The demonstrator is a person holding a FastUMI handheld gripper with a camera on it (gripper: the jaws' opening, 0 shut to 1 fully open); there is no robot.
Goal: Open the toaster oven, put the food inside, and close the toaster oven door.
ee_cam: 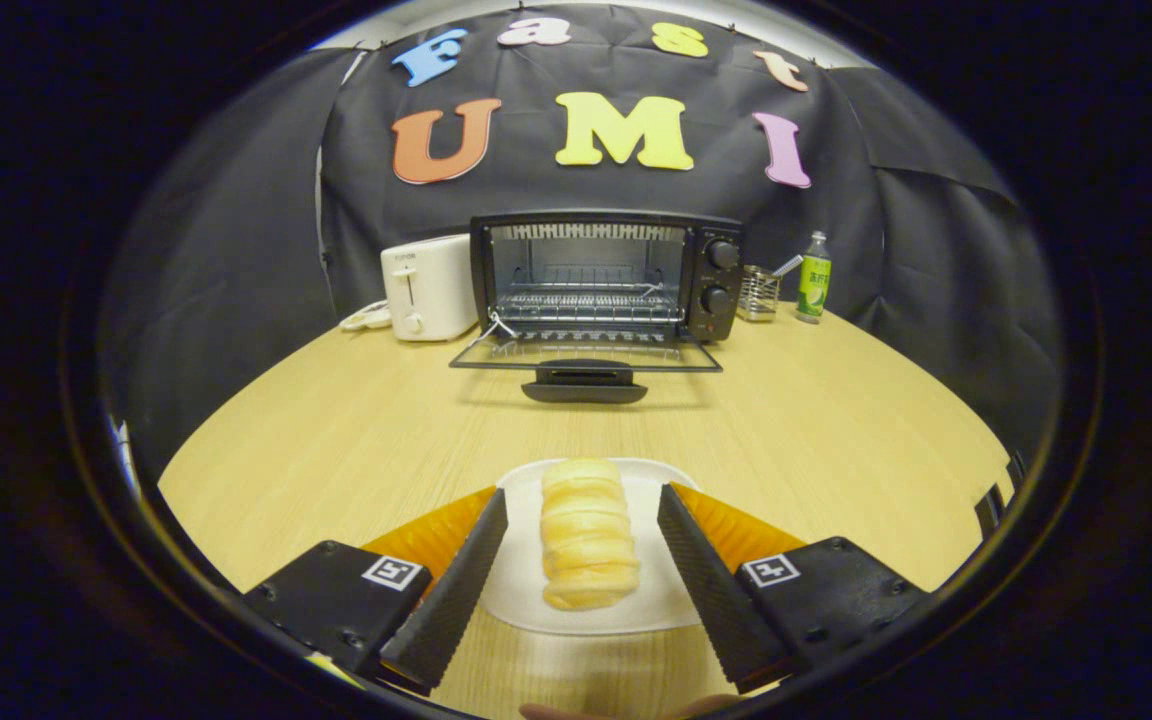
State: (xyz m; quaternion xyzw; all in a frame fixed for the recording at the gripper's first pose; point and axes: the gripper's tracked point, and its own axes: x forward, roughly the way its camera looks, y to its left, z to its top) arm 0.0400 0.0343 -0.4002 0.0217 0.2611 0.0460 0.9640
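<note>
A ridged pale-yellow bread roll lies on a white plate on the wooden table. My gripper is open, one finger on each side of the roll, with a gap between each finger and the bread. Beyond the plate, at the table's far side, stands a black toaster oven. Its glass door is folded down flat toward me, handle at the front. The wire rack inside is bare.
A white pop-up toaster stands left of the oven. To the oven's right are a small wire holder and a green bottle. Bare wooden table stretches between the plate and the oven door.
</note>
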